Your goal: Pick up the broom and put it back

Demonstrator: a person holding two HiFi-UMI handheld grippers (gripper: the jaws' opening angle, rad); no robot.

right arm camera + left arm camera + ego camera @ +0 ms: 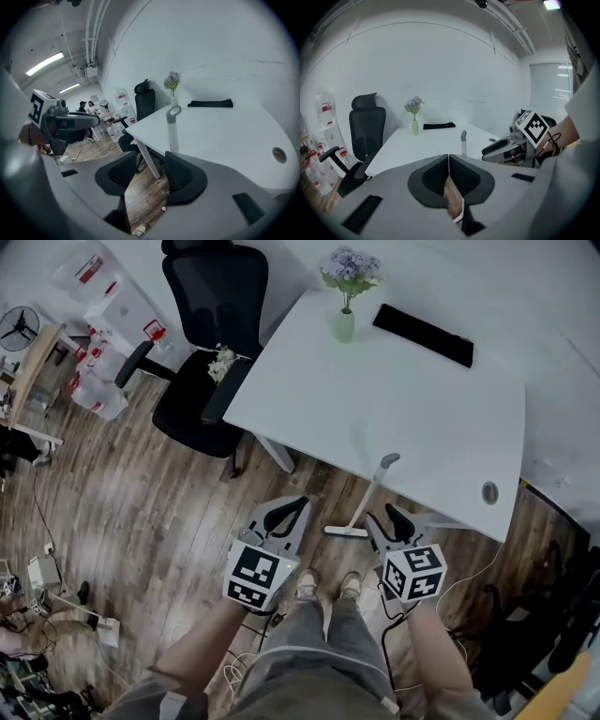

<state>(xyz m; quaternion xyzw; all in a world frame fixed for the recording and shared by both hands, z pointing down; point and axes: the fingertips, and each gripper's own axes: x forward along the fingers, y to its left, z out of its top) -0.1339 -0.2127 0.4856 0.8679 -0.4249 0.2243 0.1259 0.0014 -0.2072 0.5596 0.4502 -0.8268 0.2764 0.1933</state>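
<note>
The broom [367,500] stands upright on the wood floor and leans on the front edge of the white table [412,418]. Its grey handle top [389,460] reaches the tabletop, and its white head [347,532] rests on the floor. My left gripper [298,503] hangs just left of the broom head, jaws closed together with nothing in them. My right gripper [395,515] is just right of the handle, its jaws apart and empty. The handle [463,143] rises beyond my left gripper [448,157]. In the right gripper view the handle [173,126] stands just past my right gripper [151,158].
A black office chair [211,343] stands at the table's left end. On the table are a vase of flowers [346,296], a flat black object [424,335] and a cable grommet [489,492]. My shoes [328,586] are below the grippers. Boxes and clutter [98,343] line the far left.
</note>
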